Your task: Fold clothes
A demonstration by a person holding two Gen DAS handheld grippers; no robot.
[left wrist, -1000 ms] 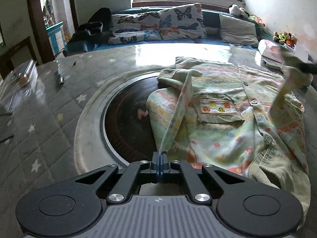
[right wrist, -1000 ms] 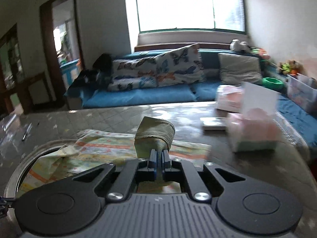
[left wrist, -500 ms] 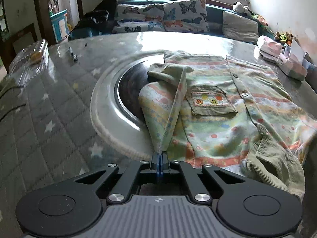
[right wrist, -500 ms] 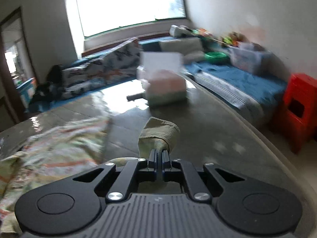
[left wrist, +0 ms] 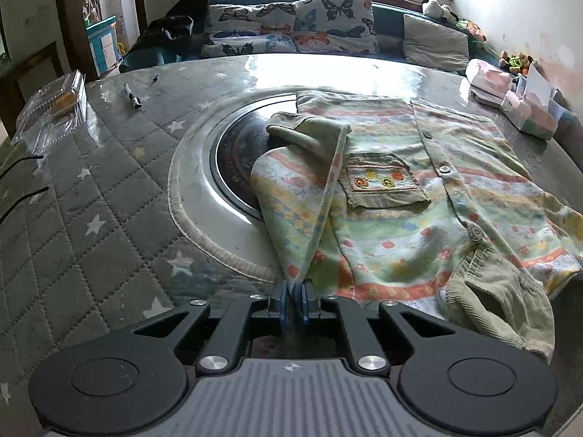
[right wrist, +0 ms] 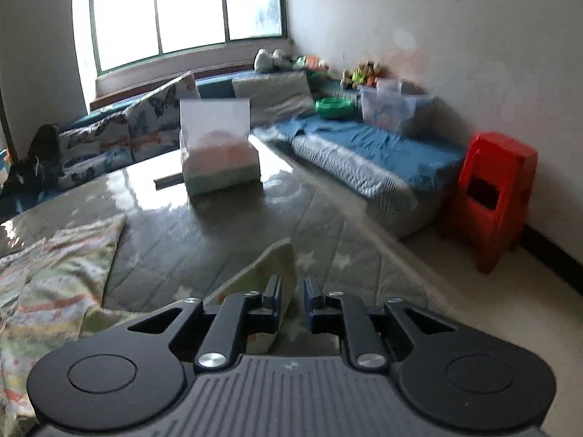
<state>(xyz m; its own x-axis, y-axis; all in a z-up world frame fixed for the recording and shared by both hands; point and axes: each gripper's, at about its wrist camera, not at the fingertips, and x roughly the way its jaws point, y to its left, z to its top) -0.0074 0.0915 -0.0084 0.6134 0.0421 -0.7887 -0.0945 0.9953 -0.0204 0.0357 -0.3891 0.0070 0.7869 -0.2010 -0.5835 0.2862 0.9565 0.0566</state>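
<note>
A small pastel striped shirt (left wrist: 419, 196) with a corduroy pocket and buttons lies spread on the round table. Its left sleeve (left wrist: 309, 189) is pulled toward me, and my left gripper (left wrist: 293, 293) is shut on its near edge. The green corduroy cuff (left wrist: 499, 302) of the other sleeve lies at the near right. In the right wrist view my right gripper (right wrist: 292, 296) stands open by a small gap just above the table, with a bit of the shirt's cuff (right wrist: 273, 269) lying loose between and ahead of the fingers. The shirt body (right wrist: 54, 266) is at the left.
The table has a quilted star-pattern cover (left wrist: 91, 196) and a round recessed centre (left wrist: 233, 156). A tissue box (right wrist: 218, 160) and packets (left wrist: 524, 109) sit at the far right, a marker (left wrist: 132, 96) and clear plastic box (left wrist: 54, 105) at the left. A sofa (left wrist: 291, 32) and red stool (right wrist: 495, 196) stand beyond.
My right gripper swung right and down toward the table's right edge with the cuff, then opened and let it go. My left gripper stays shut on the sleeve, and its view drew back slightly.
</note>
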